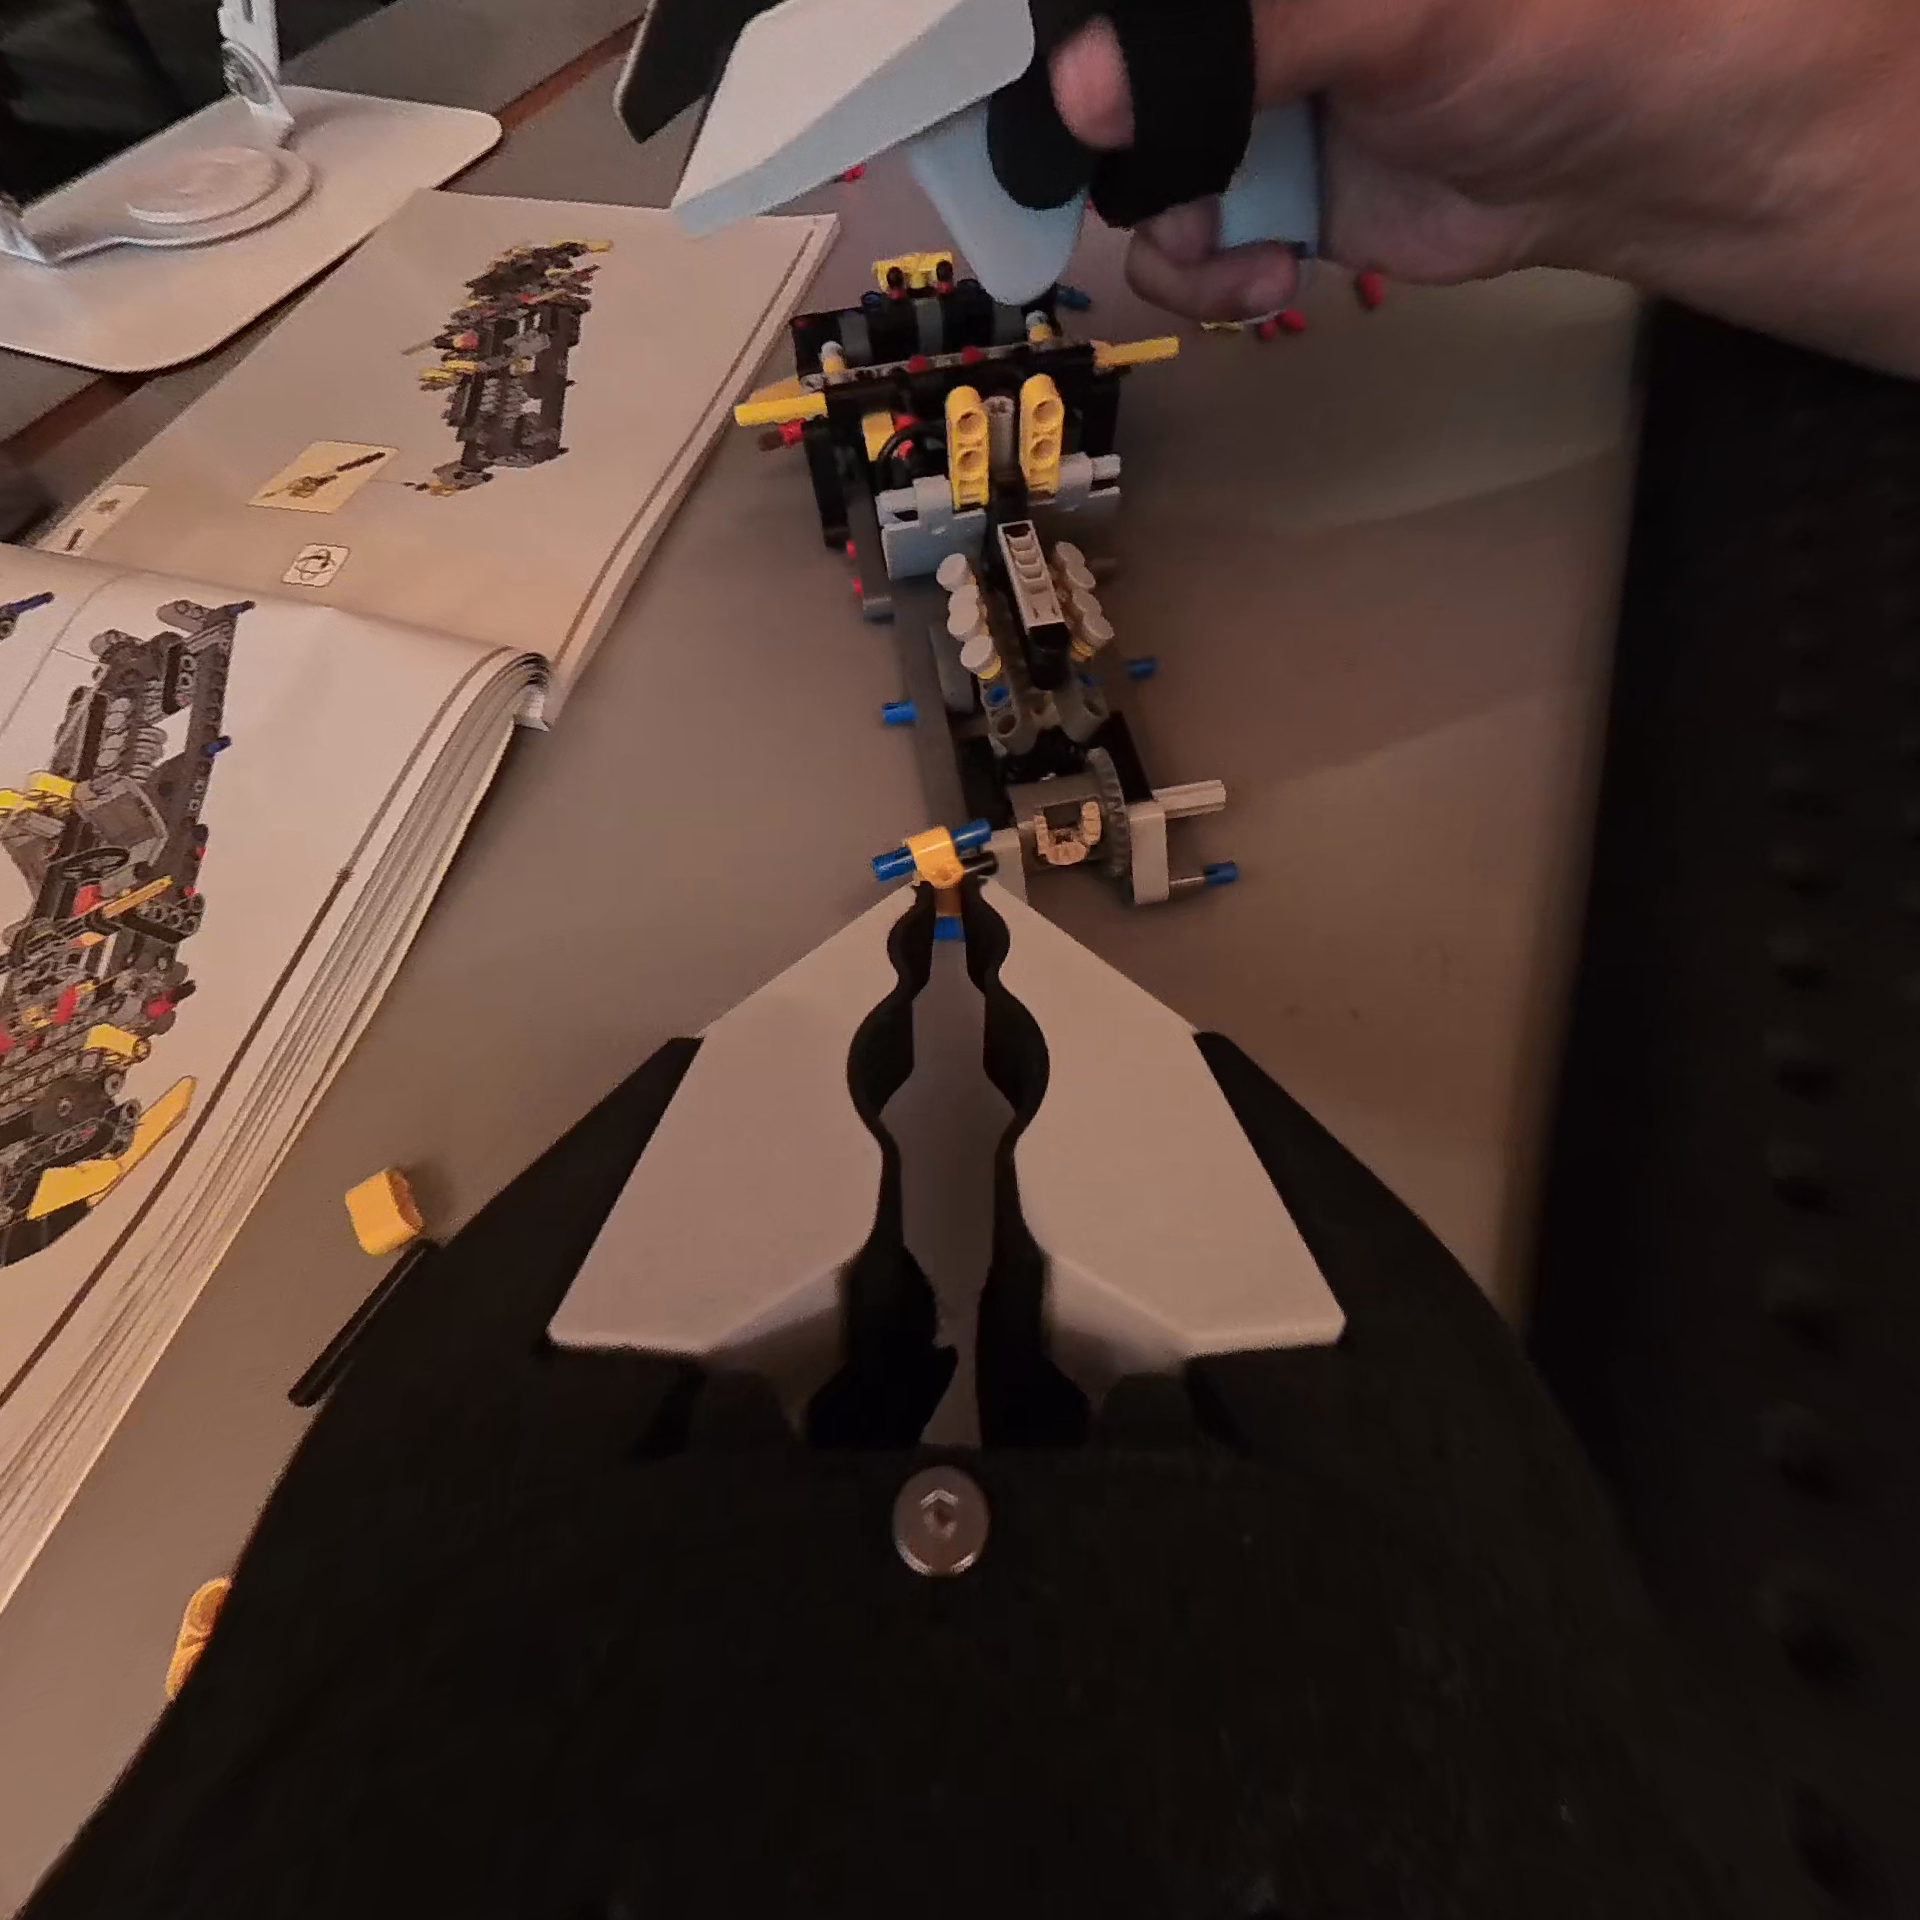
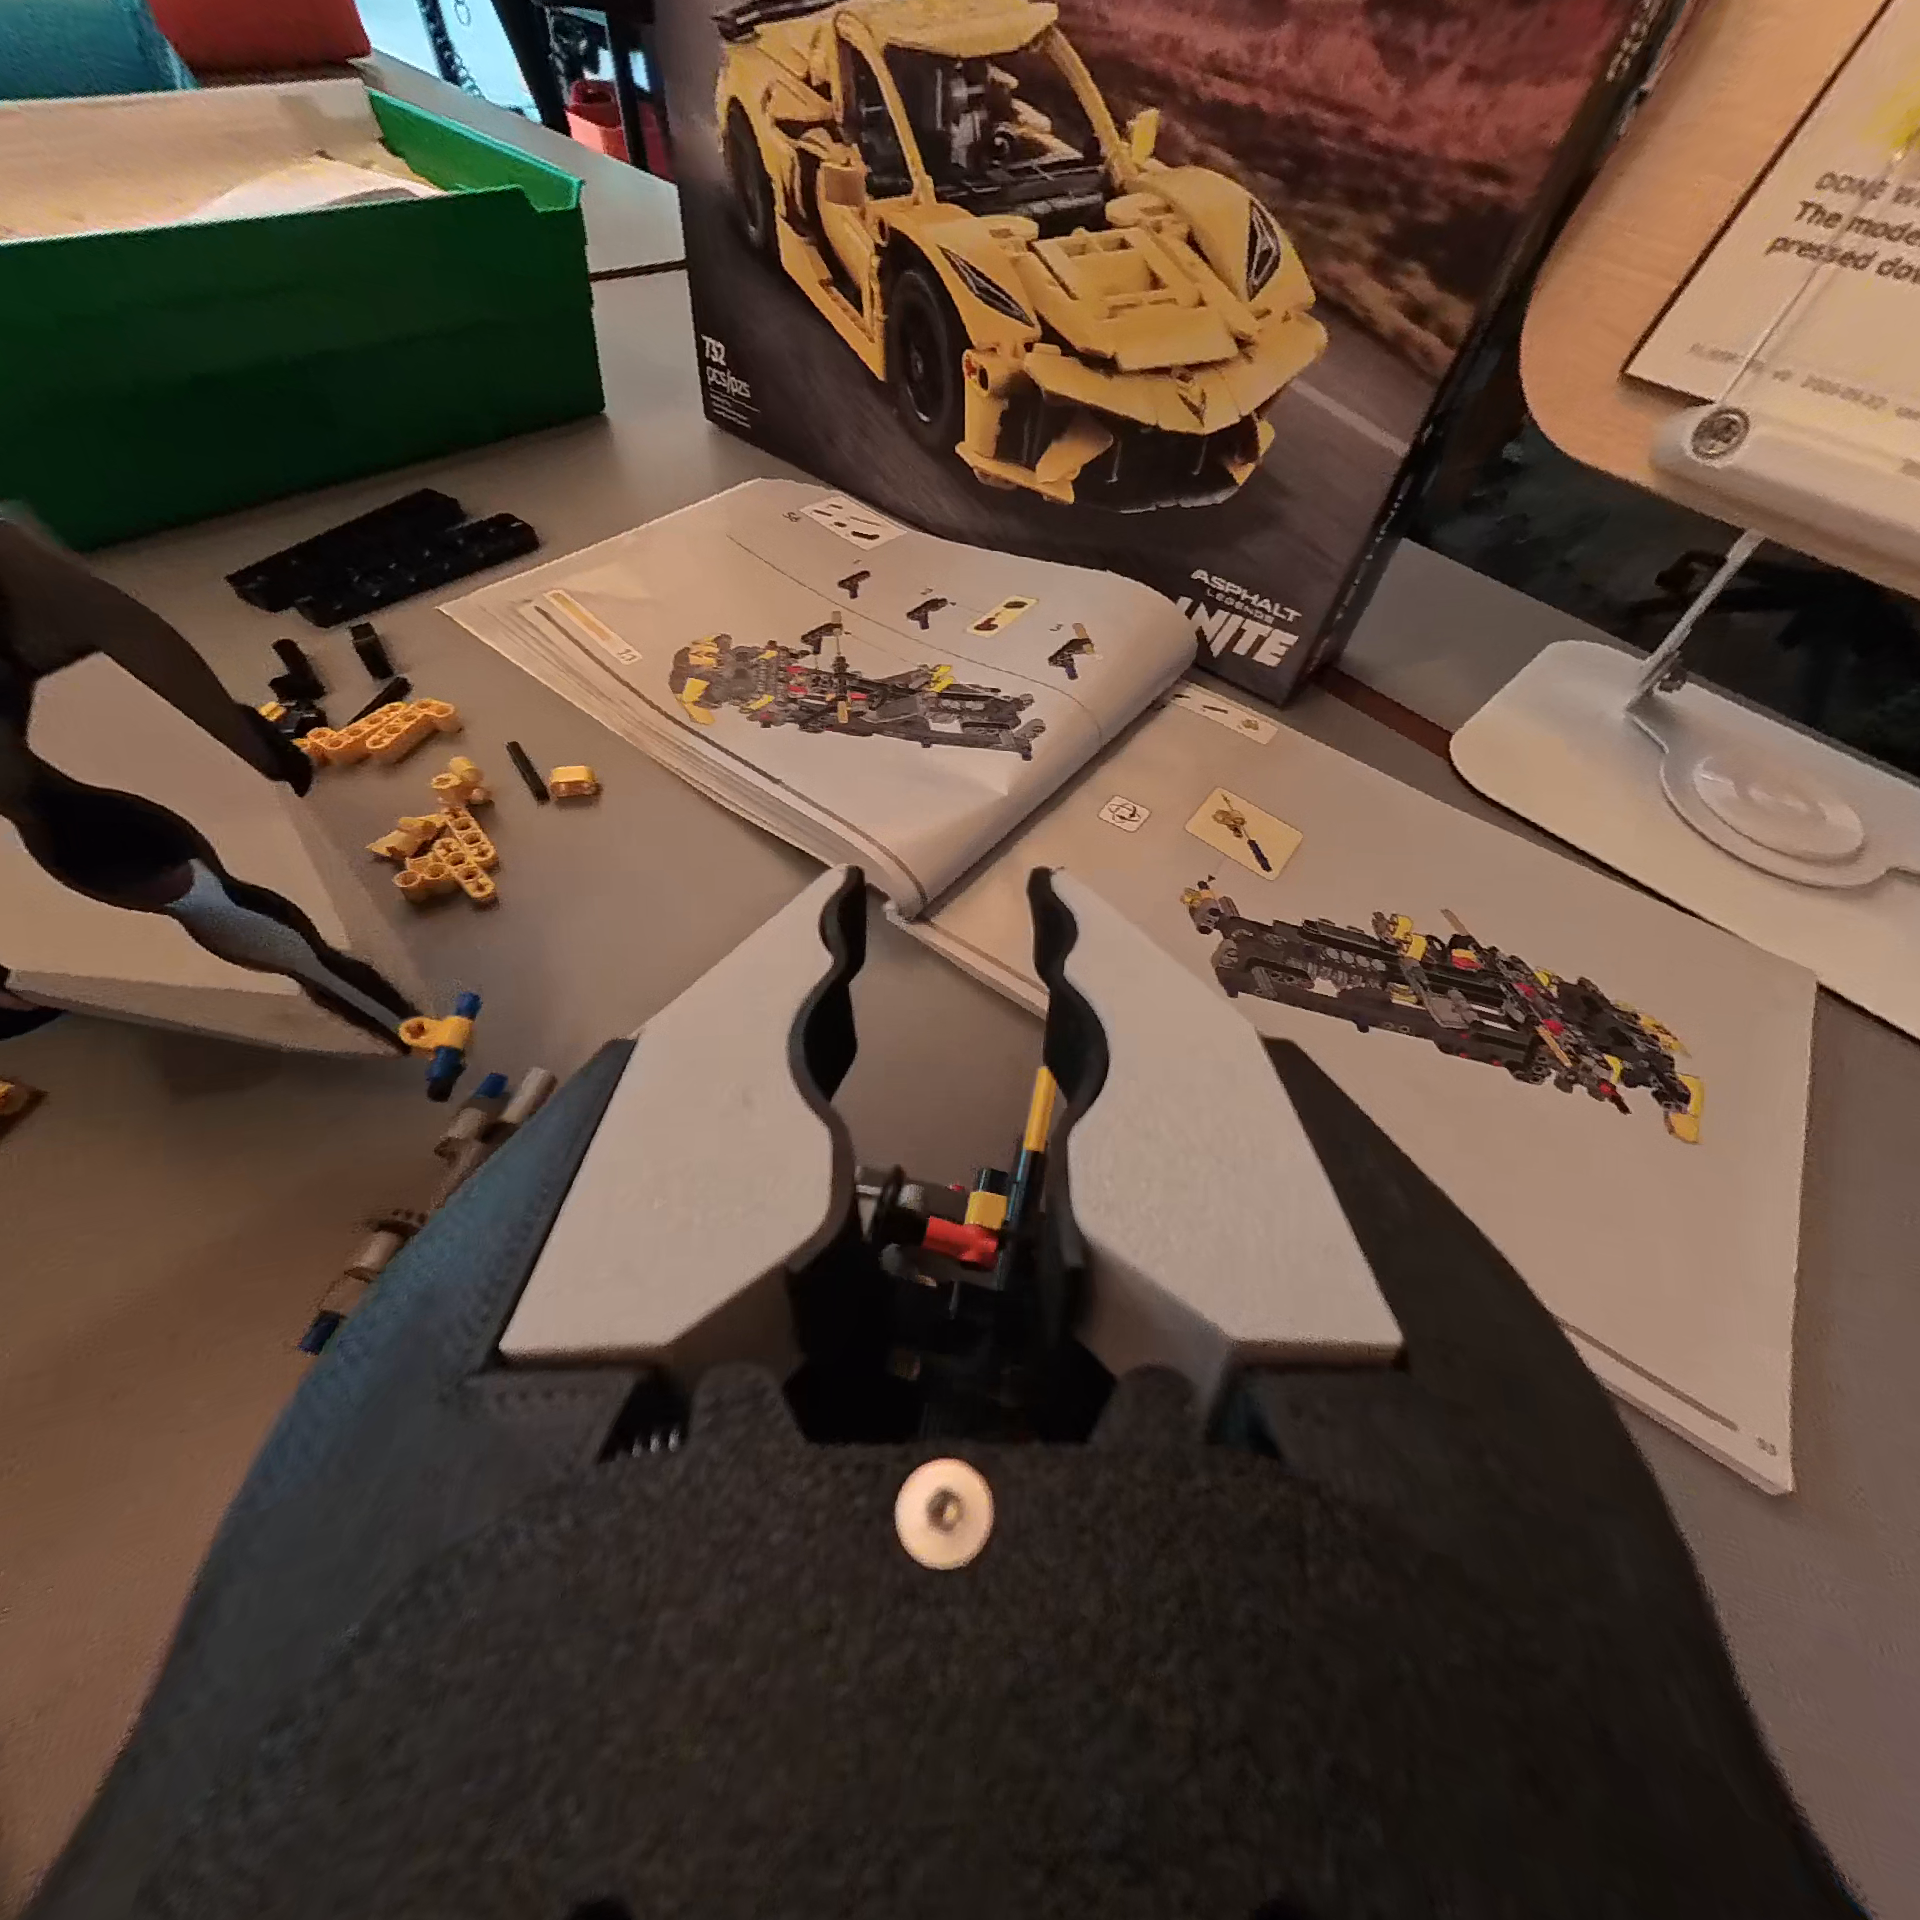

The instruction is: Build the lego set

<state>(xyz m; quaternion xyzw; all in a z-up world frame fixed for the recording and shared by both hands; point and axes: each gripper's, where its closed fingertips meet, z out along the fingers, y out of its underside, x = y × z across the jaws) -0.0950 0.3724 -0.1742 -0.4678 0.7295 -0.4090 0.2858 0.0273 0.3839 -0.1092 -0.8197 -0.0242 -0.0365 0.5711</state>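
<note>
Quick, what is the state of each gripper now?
Left gripper: shut on the yellow connector with blue pins.
Right gripper: open, fingers straddling the chassis.

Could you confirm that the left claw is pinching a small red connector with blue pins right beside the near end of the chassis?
Not quite: the connector pinched by the left claw is yellow, not red. The left wrist view shows it, with blue pins, beside the near end of the chassis.

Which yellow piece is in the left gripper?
The yellow connector with blue pins, pinched at the left gripper tips by the chassis; the other yellow piece lies loose beside the booklet.
</note>
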